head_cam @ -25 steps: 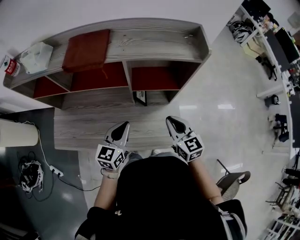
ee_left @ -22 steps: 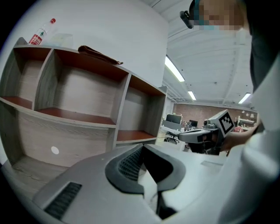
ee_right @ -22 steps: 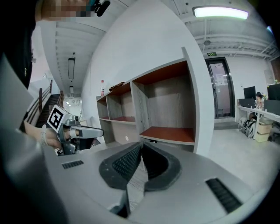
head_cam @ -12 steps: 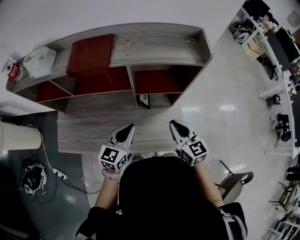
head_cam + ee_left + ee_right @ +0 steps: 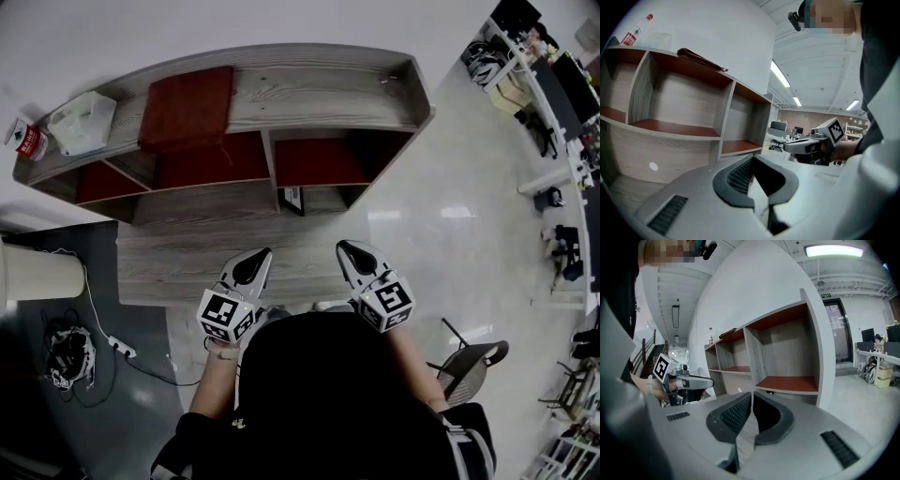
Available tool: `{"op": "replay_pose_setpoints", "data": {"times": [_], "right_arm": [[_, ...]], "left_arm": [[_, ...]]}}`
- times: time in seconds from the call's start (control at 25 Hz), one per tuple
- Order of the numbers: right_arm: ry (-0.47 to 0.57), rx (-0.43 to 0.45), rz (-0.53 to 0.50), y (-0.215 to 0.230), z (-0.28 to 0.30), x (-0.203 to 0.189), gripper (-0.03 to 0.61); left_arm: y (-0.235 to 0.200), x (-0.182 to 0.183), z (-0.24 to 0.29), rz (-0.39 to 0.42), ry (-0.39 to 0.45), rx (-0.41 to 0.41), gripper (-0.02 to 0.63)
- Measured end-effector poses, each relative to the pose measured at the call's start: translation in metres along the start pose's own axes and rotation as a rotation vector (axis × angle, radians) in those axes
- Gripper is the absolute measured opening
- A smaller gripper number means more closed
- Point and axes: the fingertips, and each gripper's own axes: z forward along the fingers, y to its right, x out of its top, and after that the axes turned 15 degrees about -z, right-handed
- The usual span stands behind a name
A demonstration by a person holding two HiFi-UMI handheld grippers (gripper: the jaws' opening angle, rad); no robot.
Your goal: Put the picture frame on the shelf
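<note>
- Low in the shelf (image 5: 319,89), beneath its middle divider, we see one picture frame (image 5: 293,199): small, dark-bordered, pale inside, standing upright.
- We count two tongs, the left tongs (image 5: 257,254) and the right tongs (image 5: 344,247), both pressed together on nothing, well apart from the frame.
- One red cloth (image 5: 187,105) lies on top.

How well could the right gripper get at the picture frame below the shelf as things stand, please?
Probably yes: only bare wooden surface lies between the right gripper and the picture frame, which stands beneath the shelf. Its fingers are shut and would need opening first.
</note>
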Motion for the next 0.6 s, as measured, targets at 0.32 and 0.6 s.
{"op": "replay_pose_setpoints", "data": {"times": [0.32,0.6], "right_arm": [[0.006,-0.016,-0.007,-0.0018,0.0027,0.0017,0.008],[0.008,-0.028,-0.012,-0.0001,0.0029,0.0016,0.008]], "left_arm": [[0.0002,0.0022,-0.0022,0.028,-0.003,-0.015,0.009],[-0.0002,0.0063,-0.0056,0.047,0.004,-0.016,0.009]]}}
